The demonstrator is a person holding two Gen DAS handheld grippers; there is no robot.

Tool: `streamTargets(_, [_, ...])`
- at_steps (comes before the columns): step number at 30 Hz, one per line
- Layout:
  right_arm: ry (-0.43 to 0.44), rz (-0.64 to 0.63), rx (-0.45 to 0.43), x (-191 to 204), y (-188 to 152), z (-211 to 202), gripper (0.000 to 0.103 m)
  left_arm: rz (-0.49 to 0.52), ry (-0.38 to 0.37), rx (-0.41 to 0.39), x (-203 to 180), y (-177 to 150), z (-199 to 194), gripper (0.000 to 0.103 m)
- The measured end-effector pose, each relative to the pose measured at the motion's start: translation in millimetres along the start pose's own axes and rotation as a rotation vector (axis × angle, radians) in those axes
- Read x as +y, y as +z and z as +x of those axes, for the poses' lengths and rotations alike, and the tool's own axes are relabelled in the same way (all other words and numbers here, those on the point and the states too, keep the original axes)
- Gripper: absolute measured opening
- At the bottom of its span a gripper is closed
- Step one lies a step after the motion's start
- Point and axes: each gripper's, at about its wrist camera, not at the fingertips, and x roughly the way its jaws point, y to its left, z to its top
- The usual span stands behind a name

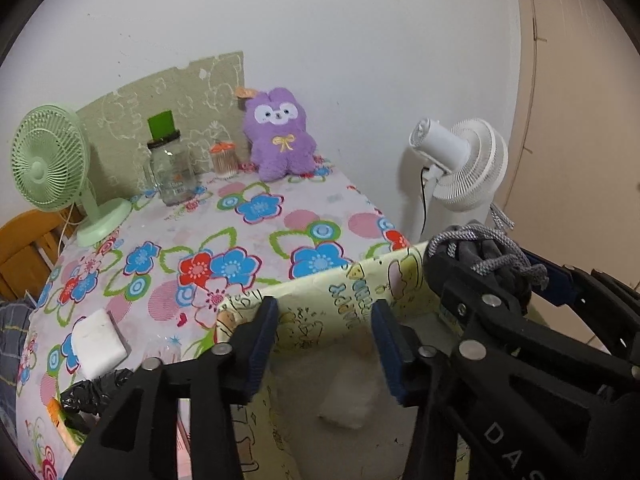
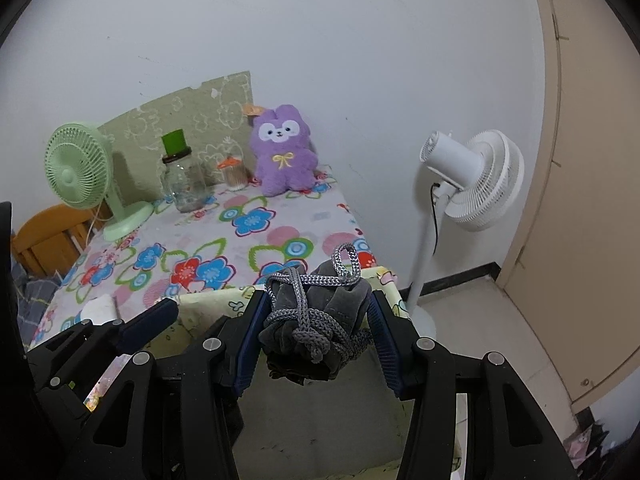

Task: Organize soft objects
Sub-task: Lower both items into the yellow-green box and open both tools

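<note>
Grey drawstring pouch point(image 2: 314, 320), pinched between the pads of the right gripper point(image 2: 316, 328), hangs above the yellow printed box point(image 1: 352, 300) at the near table edge. Left gripper point(image 1: 324, 340) stands unclosed and empty over the box, where a white soft block point(image 1: 348, 404) lies. Release should wait until the pouch clears the rim; room beyond is free, with the white standing fan point(image 2: 472, 180) well apart.
</note>
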Motion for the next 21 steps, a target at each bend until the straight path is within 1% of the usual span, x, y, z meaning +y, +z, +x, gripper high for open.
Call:
streamTargets(3, [0.011, 0.014, 0.011, -1, 0, 4, 0.056, 0.0, -0.011, 0.006, 0, 0, 0, 0.061])
streamTargets(4, [0.01, 0.016, 0.018, -1, 1, 5, 0.058, -0.001, -0.013, 0.007, 0, 0, 0, 0.062])
streamTargets(6, [0.014, 0.021, 0.026, -1, 1, 7, 0.063, -0.005, -0.02, 0.01, 1, 0, 0, 0.068])
streamTargets(8, [0.013, 0.023, 0.024, -1, 1, 6, 0.072, -0.008, -0.025, 0.01, 1, 0, -2, 0.073])
streamTargets(9, [0.013, 0.024, 0.022, -1, 1, 6, 0.074, -0.008, -0.026, 0.008, 2, 0, -3, 0.075])
streamTargets(11, [0.009, 0.025, 0.018, 0, 1, 4, 0.079, -0.007, -0.024, 0.009, 2, 1, -3, 0.077])
streamTargets(14, [0.014, 0.027, 0.009, 2, 1, -1, 0.083, -0.016, -0.013, 0.007, 3, 1, -9, 0.086])
streamTargets(16, [0.021, 0.029, 0.006, 4, 1, -5, 0.086, -0.015, -0.009, -0.005, 5, 1, -16, 0.087])
streamTargets(21, [0.024, 0.022, -0.028, 13, 3, -20, 0.087, -0.02, -0.006, -0.034, 12, 0, -31, 0.092])
